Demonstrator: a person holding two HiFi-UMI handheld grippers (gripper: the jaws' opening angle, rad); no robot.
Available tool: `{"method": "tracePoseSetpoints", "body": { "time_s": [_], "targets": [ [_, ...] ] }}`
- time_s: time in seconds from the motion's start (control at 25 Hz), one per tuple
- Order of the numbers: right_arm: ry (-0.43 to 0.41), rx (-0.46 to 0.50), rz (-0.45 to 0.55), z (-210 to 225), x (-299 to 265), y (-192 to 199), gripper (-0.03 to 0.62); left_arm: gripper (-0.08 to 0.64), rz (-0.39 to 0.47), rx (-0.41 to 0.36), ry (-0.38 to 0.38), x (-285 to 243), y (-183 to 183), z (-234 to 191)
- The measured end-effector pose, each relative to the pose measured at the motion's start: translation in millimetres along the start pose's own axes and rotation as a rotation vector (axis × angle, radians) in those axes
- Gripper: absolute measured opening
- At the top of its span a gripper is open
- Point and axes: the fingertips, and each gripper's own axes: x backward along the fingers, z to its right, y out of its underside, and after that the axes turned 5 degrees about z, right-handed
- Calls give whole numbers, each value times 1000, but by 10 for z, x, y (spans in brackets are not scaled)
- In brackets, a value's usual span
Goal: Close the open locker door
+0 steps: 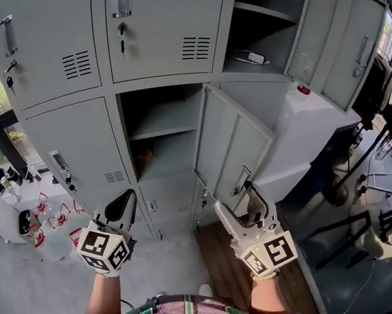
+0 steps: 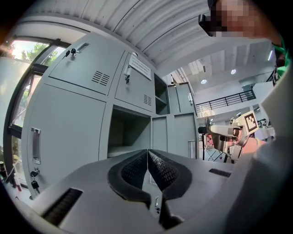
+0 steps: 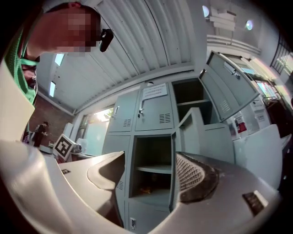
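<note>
Both arms reach level toward the grey lockers [image 1: 160,25]. The left gripper [image 1: 125,200] is closed on nothing. The right gripper [image 1: 241,204] gapes wide and empty near the free edge of the lower open locker door [image 1: 228,142], which juts out over the floor [image 1: 172,261].

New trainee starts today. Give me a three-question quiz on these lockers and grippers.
1. True or false: the left gripper has its fingers shut on nothing.
2. Which is nearer the handle of the open locker door: A left gripper, B right gripper?
3. Fill in: the right gripper's fingers stand ___.
Key: 1 true; 2 B; 3 apart.
</note>
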Motion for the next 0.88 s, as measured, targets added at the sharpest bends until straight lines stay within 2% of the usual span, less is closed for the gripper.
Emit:
{"method": "tracePoseSetpoints", "body": {
  "time_s": [0.16, 0.32, 0.6, 0.88],
  "targets": [
    [78, 4, -24, 378, 144, 81, 334, 23, -34, -12, 30, -164, 121, 208],
    [99, 15, -57, 658, 188, 190, 334, 23, -37, -16, 62, -311, 164, 445],
    [56, -34, -90, 882, 143, 409, 334, 23, -50, -12, 48, -498, 220, 660],
    [-17, -108, -125, 1088, 78, 617, 328, 23, -44, -14, 1, -706, 226, 816]
  ]
}}
